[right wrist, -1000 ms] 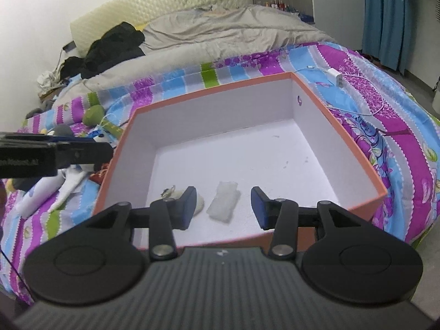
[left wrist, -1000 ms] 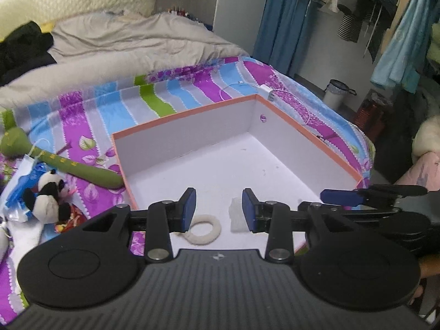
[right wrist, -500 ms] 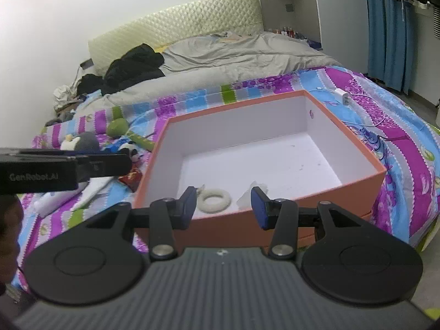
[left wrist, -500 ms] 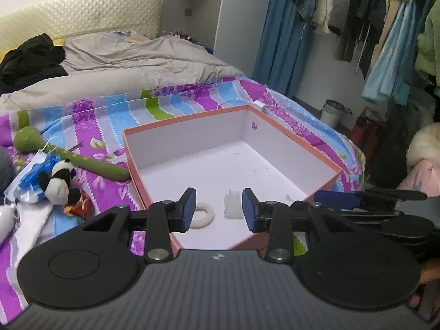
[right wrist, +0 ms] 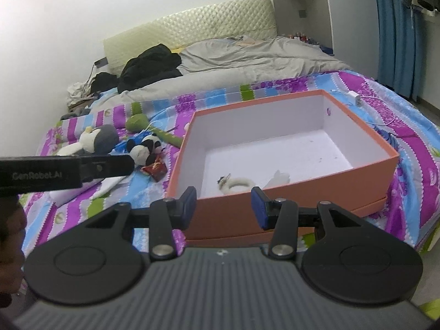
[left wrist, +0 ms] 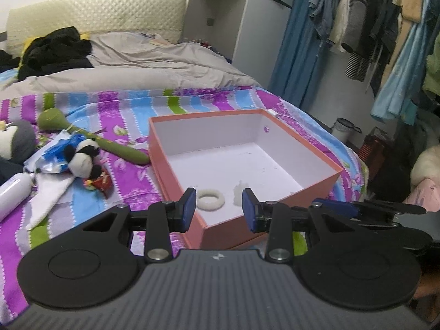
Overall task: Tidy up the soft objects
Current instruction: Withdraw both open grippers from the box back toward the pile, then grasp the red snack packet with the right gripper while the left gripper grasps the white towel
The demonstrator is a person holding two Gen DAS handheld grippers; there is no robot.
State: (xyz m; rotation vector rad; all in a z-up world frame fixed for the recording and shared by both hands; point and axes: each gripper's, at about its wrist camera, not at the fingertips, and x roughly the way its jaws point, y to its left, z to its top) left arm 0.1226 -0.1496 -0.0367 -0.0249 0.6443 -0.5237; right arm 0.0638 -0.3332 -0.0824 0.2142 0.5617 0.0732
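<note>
An orange box with a white inside stands on the striped bed. A white fuzzy ring and a pale soft lump lie inside, near its front wall. Left of the box sit a panda plush, a long green plush and a grey-and-white plush. My left gripper hovers open over the box's front corner, holding nothing. In front of the box, my right gripper is open and empty.
A white bottle, white cloth, a blue wrapper and a red packet lie beside the plush toys. A grey duvet and black clothes cover the far bed. Hanging clothes fill the right side.
Both grippers have drawn back from over the box toward the bed's near edge, so the whole box and the toys on the left now show. Jaw gaps are unchanged.
</note>
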